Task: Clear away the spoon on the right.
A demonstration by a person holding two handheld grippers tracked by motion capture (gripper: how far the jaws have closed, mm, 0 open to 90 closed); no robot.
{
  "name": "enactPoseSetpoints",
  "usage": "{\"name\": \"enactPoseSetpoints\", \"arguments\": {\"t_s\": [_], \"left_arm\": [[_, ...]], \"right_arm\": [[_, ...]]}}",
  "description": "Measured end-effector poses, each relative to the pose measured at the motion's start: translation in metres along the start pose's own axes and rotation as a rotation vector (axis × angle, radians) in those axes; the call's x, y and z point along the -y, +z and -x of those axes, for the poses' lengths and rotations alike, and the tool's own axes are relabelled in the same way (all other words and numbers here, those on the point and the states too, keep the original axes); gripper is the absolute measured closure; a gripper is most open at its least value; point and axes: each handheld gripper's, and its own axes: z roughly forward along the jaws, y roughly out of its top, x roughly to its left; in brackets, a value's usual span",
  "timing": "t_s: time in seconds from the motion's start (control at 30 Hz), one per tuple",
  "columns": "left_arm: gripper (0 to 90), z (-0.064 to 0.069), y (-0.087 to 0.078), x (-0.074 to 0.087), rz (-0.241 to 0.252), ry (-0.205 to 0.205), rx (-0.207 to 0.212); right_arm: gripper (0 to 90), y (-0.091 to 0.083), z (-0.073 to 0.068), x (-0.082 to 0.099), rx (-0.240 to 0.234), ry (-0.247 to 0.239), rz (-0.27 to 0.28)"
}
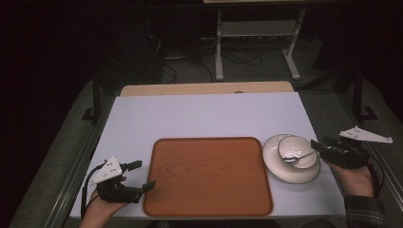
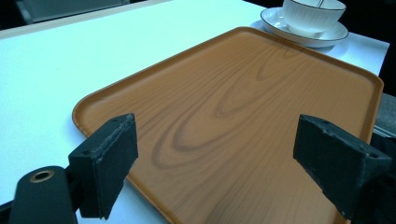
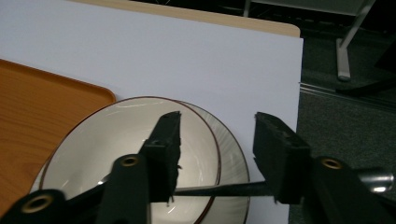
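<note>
Tongs, right [image 1: 317, 148]: spread astride spoon [image 1: 300, 157] handle, not yet pinched; spoon rested in bowl [image 1: 298, 151] on saucer [image 1: 275, 166], tabletop [image 1: 204, 114] 3 o'clock. Left tongs [image 1: 142, 175] spread, idle, tray [image 1: 207, 209] edge, 8 o'clock.

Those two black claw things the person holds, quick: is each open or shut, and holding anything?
Left gripper: open, empty, jaws wide over the orange wooden tray.
Right gripper: open, around a dark spoon handle above the white bowl, not clamped.

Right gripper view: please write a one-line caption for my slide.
Right gripper with open jaws around a spoon handle, above a white bowl on its saucer.
</note>
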Motion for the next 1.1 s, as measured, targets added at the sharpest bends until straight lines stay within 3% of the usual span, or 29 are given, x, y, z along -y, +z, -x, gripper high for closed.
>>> {"name": "enactPoseSetpoints", "arguments": {"t_s": [0.17, 0.37, 0.57, 0.77, 1.1], "left_arm": [[13.4, 0.001, 0.0, -0.001, 0.004, 0.0, 0.002], [13.4, 0.003, 0.001, -0.001, -0.004, 0.01, -0.002], [13.5, 0.002, 0.001, -0.001, -0.004, 0.01, -0.002], [13.5, 0.003, 0.001, -0.001, -0.007, 0.012, -0.001], [13.5, 0.003, 0.001, 0.0, -0.006, 0.012, -0.005]], "right_arm": [[45.7, -0.012, -0.008, 0.008, -0.011, -0.006, 0.01], [45.2, -0.024, -0.015, 0.019, 0.018, -0.021, -0.009], [44.5, -0.028, -0.009, 0.029, 0.036, 0.024, -0.027], [43.3, -0.025, 0.001, 0.034, 0.039, 0.077, -0.037], [40.3, -0.009, 0.008, 0.029, 0.017, 0.111, -0.037]]}}
